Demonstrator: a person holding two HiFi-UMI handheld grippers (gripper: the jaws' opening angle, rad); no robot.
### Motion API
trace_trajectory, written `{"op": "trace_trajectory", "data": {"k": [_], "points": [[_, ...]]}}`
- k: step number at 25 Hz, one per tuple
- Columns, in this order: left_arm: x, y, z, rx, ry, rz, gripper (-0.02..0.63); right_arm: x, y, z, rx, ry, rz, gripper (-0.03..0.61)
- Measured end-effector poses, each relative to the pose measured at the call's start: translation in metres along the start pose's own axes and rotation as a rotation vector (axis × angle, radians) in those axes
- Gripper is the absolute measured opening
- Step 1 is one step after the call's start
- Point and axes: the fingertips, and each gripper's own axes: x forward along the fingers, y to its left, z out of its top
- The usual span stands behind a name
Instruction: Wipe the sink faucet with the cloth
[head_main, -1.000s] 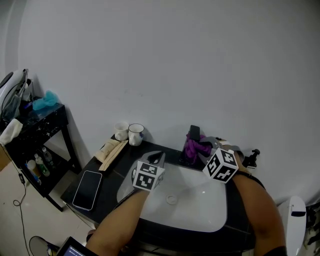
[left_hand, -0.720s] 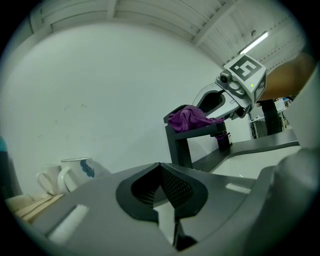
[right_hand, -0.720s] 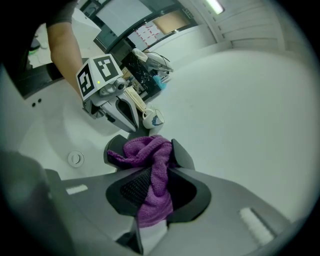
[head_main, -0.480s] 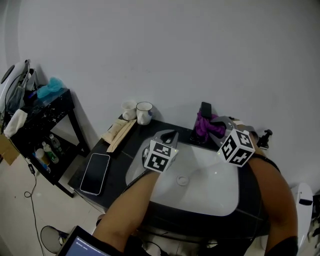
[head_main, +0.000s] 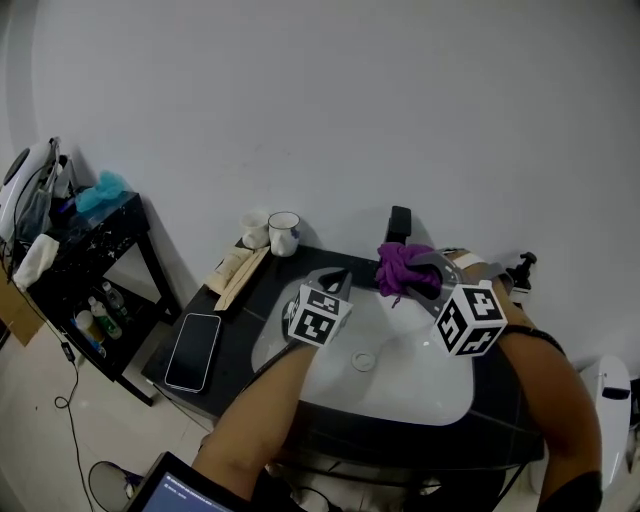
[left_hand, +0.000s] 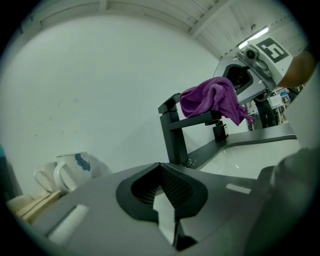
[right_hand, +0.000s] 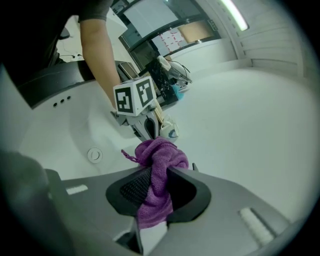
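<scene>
The dark bench (head_main: 262, 290) shows only in part: the person's forearms cross its front edge, and its right end is cut off behind the right arm. Set into it is the sink (head_main: 400, 395), a smooth, glossy white basin with rounded corners and a small round drain. Its near rim is also under the arms.

The faucet (left_hand: 172, 131) is matte black and square-edged, an upright post with a flat spout reaching over the basin. In the head view only the top of the post is plain to see, as the spout lies under the cloth (head_main: 400, 267). This is a soft, nubby purple rag, bunched into a lump on top of the spout, with one corner trailing off its far side.

The right claw (right_hand: 152, 189) is clamped on the cloth, a fold pinched between its ribbed black pads. The left claw (left_hand: 162, 186) hangs to the left of the faucet, over the basin's edge, with its pads pressed together on nothing.

Further left of the faucet lie a flat black phone (head_main: 193, 351) and two white mugs (head_main: 284, 234) against the wall. The prints on the mugs are too small to make out.
</scene>
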Motion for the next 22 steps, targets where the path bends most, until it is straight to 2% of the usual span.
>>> {"op": "trace_trajectory", "data": {"k": [8,13,17,22], "points": [[0.000,0.003,-0.002,-0.022,0.003,0.002,0.016,-0.028,0.050,0.032,-0.023,-0.098,0.031,0.094],[-0.004,0.003,-0.003,-0.030,0.016,0.004,0.015,-0.010,0.080,0.007,0.029,-0.061,0.062,0.095],[-0.005,0.003,0.000,-0.067,0.001,0.000,0.016,0.016,0.070,-0.014,0.126,-0.030,-0.005,0.098],[-0.004,0.004,0.003,-0.099,-0.022,-0.005,0.016,0.052,0.043,-0.033,0.191,0.001,-0.109,0.101]]}}
